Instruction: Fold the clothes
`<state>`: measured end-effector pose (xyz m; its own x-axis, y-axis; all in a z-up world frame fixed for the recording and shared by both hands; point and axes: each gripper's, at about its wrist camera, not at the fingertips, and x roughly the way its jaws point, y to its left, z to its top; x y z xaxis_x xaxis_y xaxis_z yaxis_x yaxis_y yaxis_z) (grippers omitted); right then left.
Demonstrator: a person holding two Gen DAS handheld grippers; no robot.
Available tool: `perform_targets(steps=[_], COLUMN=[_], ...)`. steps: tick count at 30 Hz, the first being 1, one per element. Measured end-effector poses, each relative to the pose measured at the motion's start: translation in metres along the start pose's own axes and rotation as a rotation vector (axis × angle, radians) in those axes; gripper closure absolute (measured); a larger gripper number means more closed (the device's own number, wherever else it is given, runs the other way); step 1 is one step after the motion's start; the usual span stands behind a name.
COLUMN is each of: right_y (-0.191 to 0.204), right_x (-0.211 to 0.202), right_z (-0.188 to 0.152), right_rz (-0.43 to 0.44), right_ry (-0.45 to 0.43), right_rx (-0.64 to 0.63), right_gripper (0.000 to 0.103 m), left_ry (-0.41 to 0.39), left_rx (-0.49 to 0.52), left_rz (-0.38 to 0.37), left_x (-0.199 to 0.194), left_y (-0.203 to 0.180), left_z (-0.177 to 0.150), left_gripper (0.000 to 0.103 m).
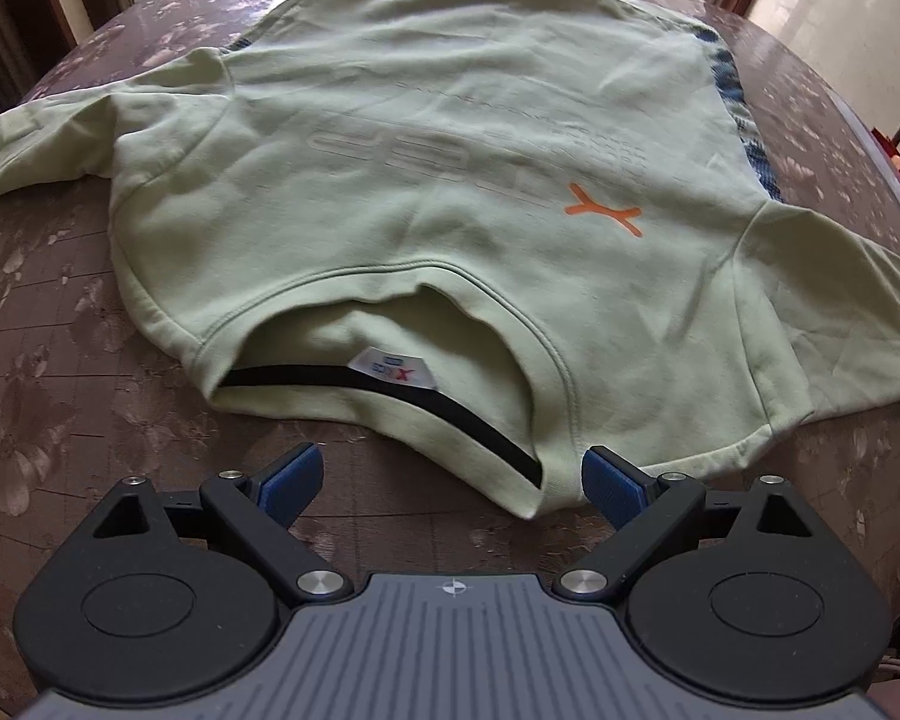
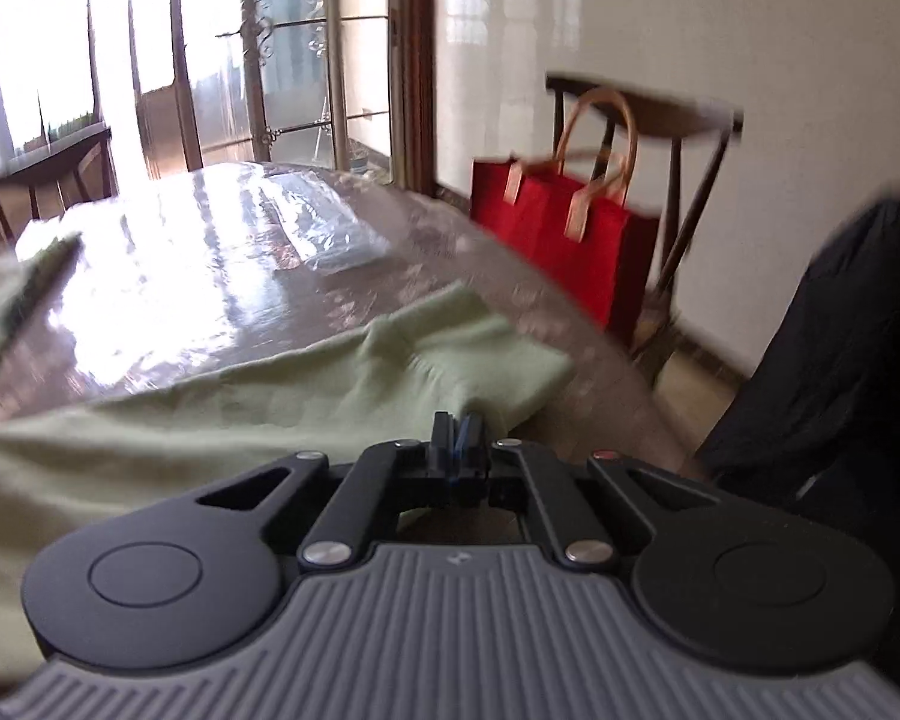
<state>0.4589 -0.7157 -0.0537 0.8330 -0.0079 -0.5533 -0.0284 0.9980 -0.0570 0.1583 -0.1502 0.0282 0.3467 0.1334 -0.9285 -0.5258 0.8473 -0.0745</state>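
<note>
Pale green sweatshirt (image 1: 450, 192) spread flat on floral-covered table (image 1: 48, 312), neck opening at 6 o'clock, orange mark at 3. Left gripper (image 1: 453, 480) jaws wide apart, straddling collar edge, holding nothing. Right gripper (image 2: 459, 432) jaws closed, pinching sleeve fabric (image 2: 450, 354); red bag (image 2: 564, 240) at 1 o'clock on chair (image 2: 648, 114)

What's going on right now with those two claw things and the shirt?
Left gripper open, at the collar edge of the green T-shirt, which lies spread on the table. Right gripper shut on a sleeve. Nothing in the way.
</note>
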Motion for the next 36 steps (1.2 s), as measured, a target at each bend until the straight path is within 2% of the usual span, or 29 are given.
perform_targets(steps=[5,8,11,15,18,19,20,21,22,23,25,28,29,31,34,36], right_y=[-0.004,-0.036,-0.061,-0.052,-0.016,0.000,0.015,0.030,0.046,0.063,0.097,0.139,0.153,0.178,0.205,0.219], right_x=[-0.002,0.001,-0.005,-0.026,-0.051,-0.060,-0.069,-0.081,-0.096,-0.110,-0.135,-0.170,-0.182,-0.208,-0.228,-0.237], right_z=[0.010,0.021,0.030,0.033,0.024,0.019,0.015,0.008,-0.001,-0.009,-0.023,-0.044,-0.052,-0.073,-0.100,-0.113], right_rz=[-0.072,-0.127,-0.121,-0.004,0.211,0.295,0.378,0.468,0.561,0.651,0.818,0.947,0.960,0.900,0.812,0.783], right_ry=[-0.024,-0.008,0.002,-0.033,-0.052,-0.054,-0.057,-0.057,-0.051,-0.037,0.001,0.020,0.004,-0.095,-0.206,-0.256], right_rx=[-0.068,-0.016,0.013,-0.008,-0.083,-0.118,-0.153,-0.191,-0.231,-0.270,-0.349,-0.415,-0.465,-0.664,-0.935,-1.079], right_gripper=[0.102,0.102,0.102,0.101,0.091,0.082,0.063,0.053,0.037,0.031,0.031,0.031,0.031,0.031,0.031,0.031], left_ry=[0.007,0.013,0.018,0.014,0.018,0.018,0.015,0.012,0.009,0.005,-0.002,-0.016,-0.018,-0.013,0.010,0.023], left_rx=[0.015,0.012,0.001,-0.073,-0.154,-0.179,-0.211,-0.254,-0.297,-0.340,-0.408,-0.403,-0.384,-0.349,-0.335,-0.285], left_rz=[-0.013,-0.015,-0.009,0.019,0.023,0.025,0.025,0.016,0.007,-0.002,-0.023,0.008,0.022,0.046,0.014,0.025], left_x=[0.003,0.004,0.006,0.006,0.004,0.002,0.000,-0.002,-0.004,-0.006,-0.010,-0.015,-0.016,-0.017,-0.013,-0.011], left_y=[-0.007,-0.008,-0.006,0.011,0.031,0.038,0.046,0.054,0.063,0.072,0.086,0.095,0.096,0.097,0.101,0.095], left_z=[0.001,-0.002,-0.005,-0.005,-0.006,-0.006,-0.007,-0.007,-0.008,-0.008,-0.010,-0.009,-0.008,-0.007,-0.009,-0.009], left_gripper=[0.007,0.007,0.007,0.007,0.007,0.007,0.007,0.007,0.007,0.007,0.007,0.007,0.007,0.007,0.007,0.007])
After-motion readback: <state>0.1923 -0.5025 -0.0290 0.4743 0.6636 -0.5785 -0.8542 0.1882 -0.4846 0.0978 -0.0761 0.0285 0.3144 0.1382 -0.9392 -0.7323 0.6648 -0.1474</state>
